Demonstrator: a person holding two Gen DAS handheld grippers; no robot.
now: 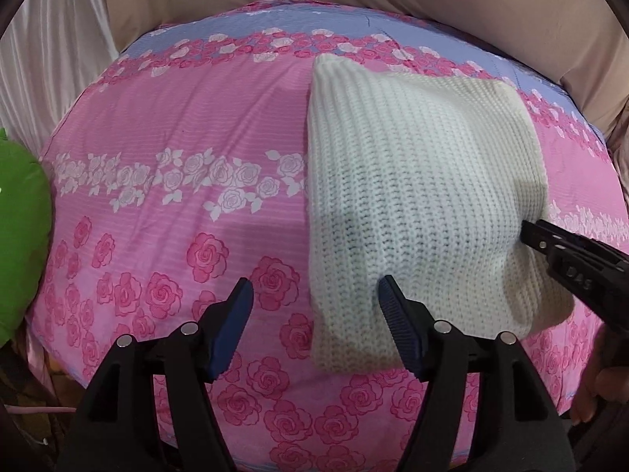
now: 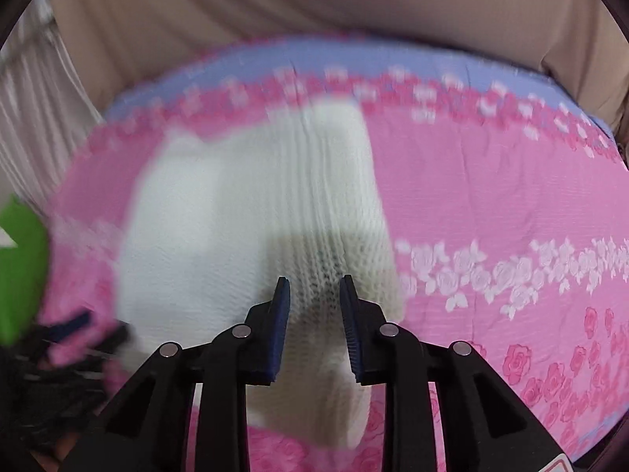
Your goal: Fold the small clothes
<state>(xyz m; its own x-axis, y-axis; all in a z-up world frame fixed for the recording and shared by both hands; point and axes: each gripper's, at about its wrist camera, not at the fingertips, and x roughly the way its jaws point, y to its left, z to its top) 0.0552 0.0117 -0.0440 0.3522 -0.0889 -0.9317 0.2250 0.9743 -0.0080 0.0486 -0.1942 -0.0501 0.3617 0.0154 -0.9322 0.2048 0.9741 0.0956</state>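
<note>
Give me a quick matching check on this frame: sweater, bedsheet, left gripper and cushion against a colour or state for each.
Things:
1. sweater
2. bedsheet
3. left gripper
4. cushion

Colour or state:
A. green, at the left edge
B. open, its right finger at the knit
C. white knit, lying on the bed
D. pink with roses

Pairs: 1-C, 2-D, 3-B, 4-A

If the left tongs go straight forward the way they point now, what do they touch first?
Most likely the white knitted garment. The left tongs are open, and their right finger is already at the garment's near-left edge. The left finger would pass over the pink rose bedsheet. Depth is unclear.
</note>
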